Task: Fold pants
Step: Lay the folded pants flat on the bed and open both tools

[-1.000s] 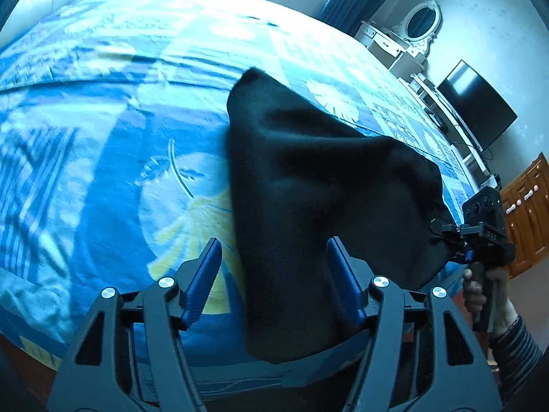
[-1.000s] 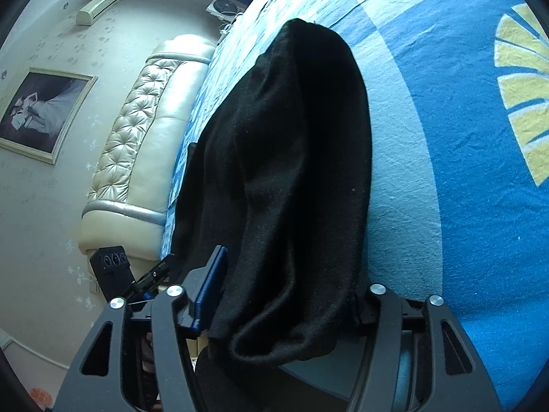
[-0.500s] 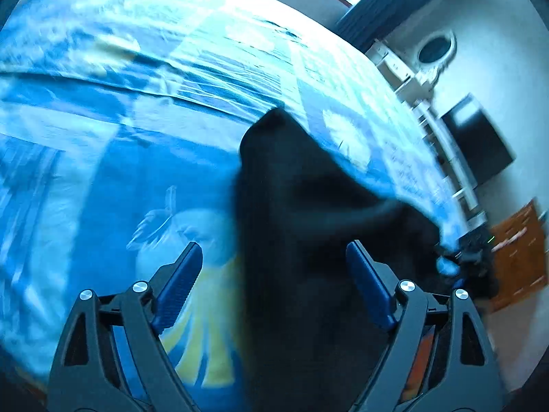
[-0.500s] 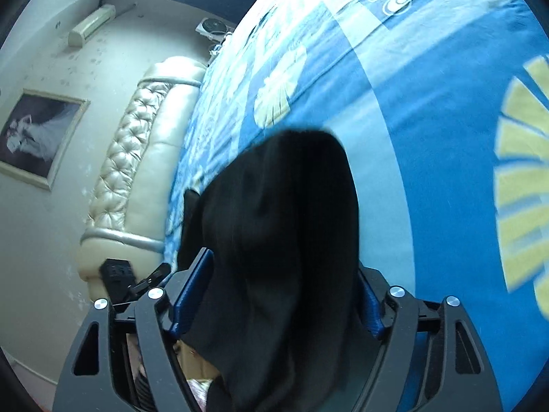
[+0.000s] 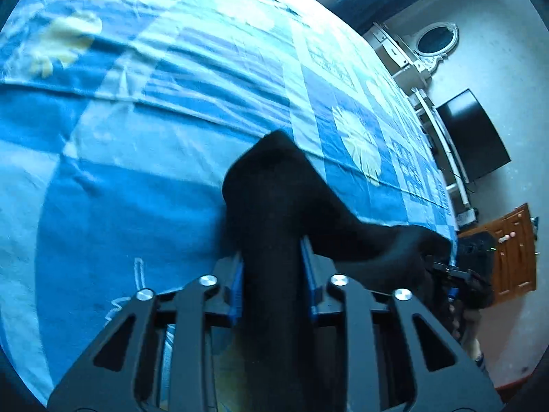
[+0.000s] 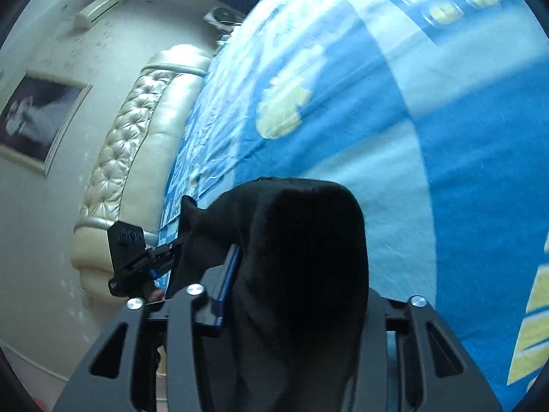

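Note:
The black pants (image 5: 274, 206) hang bunched in a narrow ridge over the blue patterned bed sheet (image 5: 137, 171), stretched between both grippers. My left gripper (image 5: 272, 264) is closing, and its blue pads (image 5: 236, 274) press the fabric from both sides. In the left wrist view the right gripper (image 5: 446, 271) grips the far end at the bed's right edge. In the right wrist view the pants (image 6: 302, 240) fill my right gripper (image 6: 302, 264), whose jaws are closing; one blue pad (image 6: 230, 274) touches the cloth and the other is hidden under it. The left gripper (image 6: 161, 257) bites the fabric's far corner.
A cream tufted headboard (image 6: 137, 144) and a framed picture (image 6: 37, 120) stand at the bed's head. A dark TV (image 5: 477, 140), a white dresser with an oval mirror (image 5: 437, 39) and a wooden cabinet (image 5: 511, 250) line the far wall. Blue sheet (image 6: 446, 137) stretches ahead.
Both grippers' jaws spread wider half a second ago and have now closed in on the cloth. The pants, broad before, are gathered into a narrow bunch. Both views have slid across the bed.

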A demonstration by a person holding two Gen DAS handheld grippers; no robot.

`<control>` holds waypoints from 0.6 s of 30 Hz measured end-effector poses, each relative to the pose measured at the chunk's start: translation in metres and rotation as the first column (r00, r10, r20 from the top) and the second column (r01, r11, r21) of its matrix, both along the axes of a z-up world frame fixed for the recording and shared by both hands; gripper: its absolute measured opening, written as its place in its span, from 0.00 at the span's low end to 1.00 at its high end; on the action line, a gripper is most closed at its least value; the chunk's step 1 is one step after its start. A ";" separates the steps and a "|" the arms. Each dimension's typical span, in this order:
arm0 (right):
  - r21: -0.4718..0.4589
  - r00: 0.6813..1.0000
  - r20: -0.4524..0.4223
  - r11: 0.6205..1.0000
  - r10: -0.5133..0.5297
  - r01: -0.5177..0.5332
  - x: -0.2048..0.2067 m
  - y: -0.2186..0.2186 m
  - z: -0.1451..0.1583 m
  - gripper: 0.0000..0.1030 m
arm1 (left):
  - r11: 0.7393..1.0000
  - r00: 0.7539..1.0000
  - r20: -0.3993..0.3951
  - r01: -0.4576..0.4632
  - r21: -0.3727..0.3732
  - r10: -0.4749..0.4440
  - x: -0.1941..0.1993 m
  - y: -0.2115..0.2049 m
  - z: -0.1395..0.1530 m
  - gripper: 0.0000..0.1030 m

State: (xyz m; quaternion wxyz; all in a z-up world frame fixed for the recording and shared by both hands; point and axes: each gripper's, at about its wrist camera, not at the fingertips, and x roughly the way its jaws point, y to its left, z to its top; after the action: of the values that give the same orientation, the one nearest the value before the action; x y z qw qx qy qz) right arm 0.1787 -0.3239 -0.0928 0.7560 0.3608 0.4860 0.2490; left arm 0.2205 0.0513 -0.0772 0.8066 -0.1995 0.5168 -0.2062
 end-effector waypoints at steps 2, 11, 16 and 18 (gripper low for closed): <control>-0.006 0.999 0.034 1.000 0.003 -0.003 0.008 0.004 0.008 0.35 | 0.999 0.999 0.001 -0.036 -0.012 0.036 0.004 0.008 0.002 0.21; 0.038 1.000 -0.011 0.999 -0.022 0.023 0.037 -0.003 -0.027 0.35 | 0.995 0.996 0.029 -0.086 0.047 0.085 0.015 0.016 -0.001 0.19; 0.096 0.997 -0.043 0.993 -0.058 0.062 0.025 -0.013 -0.027 0.46 | 0.992 0.995 0.027 -0.102 0.077 0.100 0.015 0.014 -0.001 0.27; 0.094 0.995 -0.048 0.992 -0.084 0.088 0.014 -0.021 -0.024 0.49 | 0.989 0.994 0.033 -0.111 0.099 0.109 0.012 0.016 0.003 0.38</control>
State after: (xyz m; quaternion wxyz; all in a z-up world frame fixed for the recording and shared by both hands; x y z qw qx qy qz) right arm 0.1930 -0.3449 -0.1172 0.7369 0.4228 0.4740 0.2315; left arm 0.2324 0.0677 -0.0743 0.8328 -0.1839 0.5035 -0.1378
